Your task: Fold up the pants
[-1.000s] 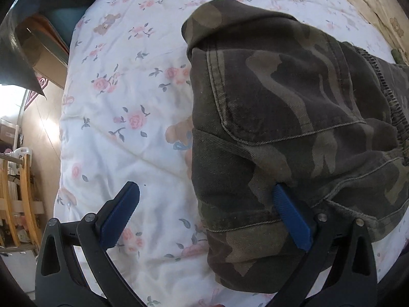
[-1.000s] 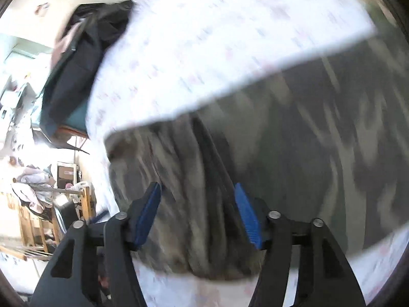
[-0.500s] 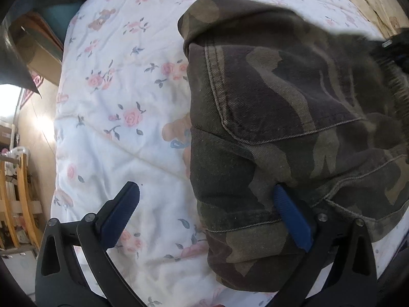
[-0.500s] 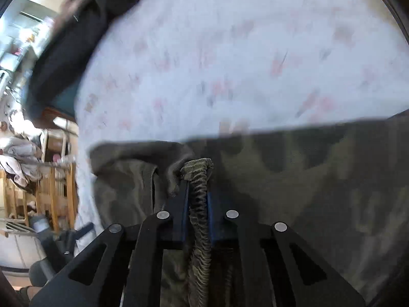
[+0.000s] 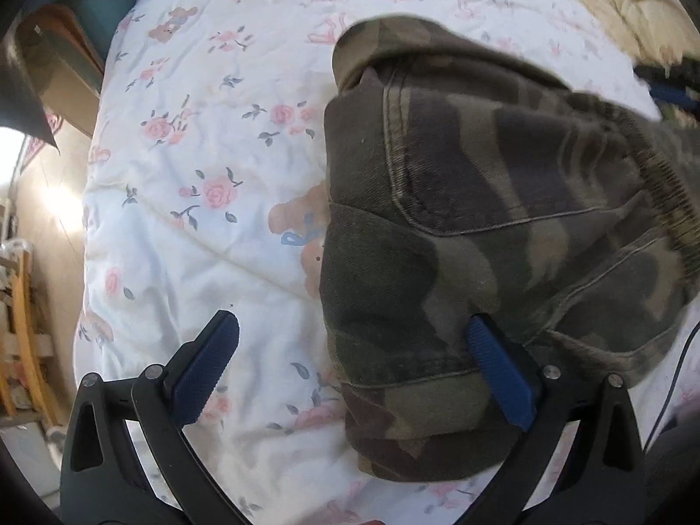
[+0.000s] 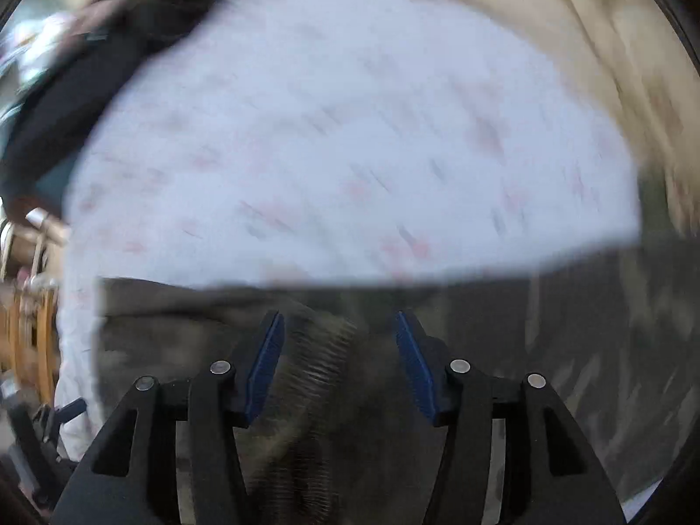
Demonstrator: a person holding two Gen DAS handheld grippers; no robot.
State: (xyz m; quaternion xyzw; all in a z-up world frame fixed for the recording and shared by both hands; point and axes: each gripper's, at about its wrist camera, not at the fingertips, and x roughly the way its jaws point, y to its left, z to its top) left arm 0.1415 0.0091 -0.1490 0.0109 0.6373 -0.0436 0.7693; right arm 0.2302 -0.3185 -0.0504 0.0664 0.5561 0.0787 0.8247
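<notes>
On the floral bedsheet, the folded camouflage pants are being released by the right gripper, its jaws just opening around the waistband; the left gripper is being held wide open, empty. Next, smoothing seems needed.

A bed carried everything I was working over, covered by a white sheet printed with pink roses and small teddy bears, creased in long diagonal lines. The folded camouflage pants lay directly on that sheet, toward its right side, with a back pocket facing up and the ribbed waistband at the far right. Along the far edge, a cream quilted blanket rested against the sheet, and dark clothing lay heaped at the bed's far left corner.
</notes>
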